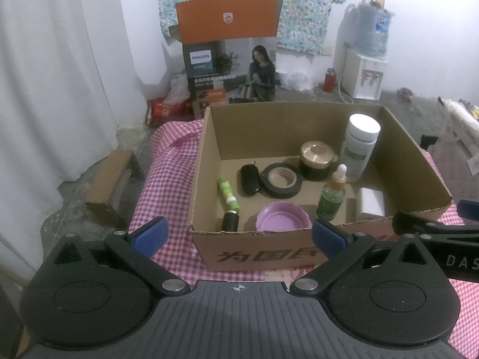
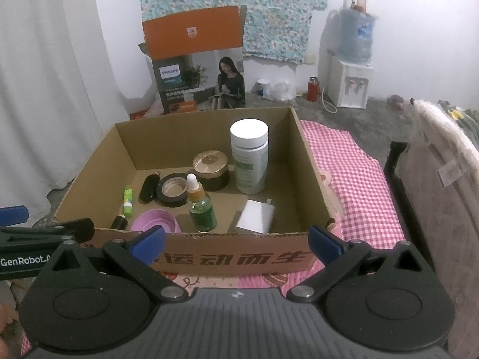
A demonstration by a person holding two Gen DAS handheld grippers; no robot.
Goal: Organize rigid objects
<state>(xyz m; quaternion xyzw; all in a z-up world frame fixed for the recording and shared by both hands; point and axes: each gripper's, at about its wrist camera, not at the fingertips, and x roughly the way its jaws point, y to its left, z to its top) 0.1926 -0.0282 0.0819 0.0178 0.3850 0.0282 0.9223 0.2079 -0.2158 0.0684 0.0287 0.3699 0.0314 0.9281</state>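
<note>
An open cardboard box (image 1: 257, 251) (image 2: 233, 257) stands on a pink checked cloth. Inside it are a white-capped bottle (image 1: 359, 146) (image 2: 250, 155), a gold-lidded black jar (image 1: 317, 160) (image 2: 211, 169), a roll of black tape (image 1: 281, 179) (image 2: 173, 189), a green dropper bottle (image 1: 332, 194) (image 2: 201, 206), a pink lid (image 1: 283, 217) (image 2: 155, 223), a white charger (image 1: 371, 202) (image 2: 256, 217), a black oval case (image 1: 250, 178) (image 2: 148, 188) and a green tube (image 1: 228, 194) (image 2: 128, 201). My left gripper (image 1: 238, 234) and right gripper (image 2: 236, 243) hover open and empty before the box's near wall.
An orange and grey Philips carton (image 1: 229, 51) (image 2: 197, 59) stands on the floor behind. A water dispenser (image 1: 366, 59) (image 2: 351, 68) and a red flask (image 1: 329, 80) are at the back right. A small cardboard box (image 1: 110, 185) sits left; draped furniture (image 2: 440, 179) stands right.
</note>
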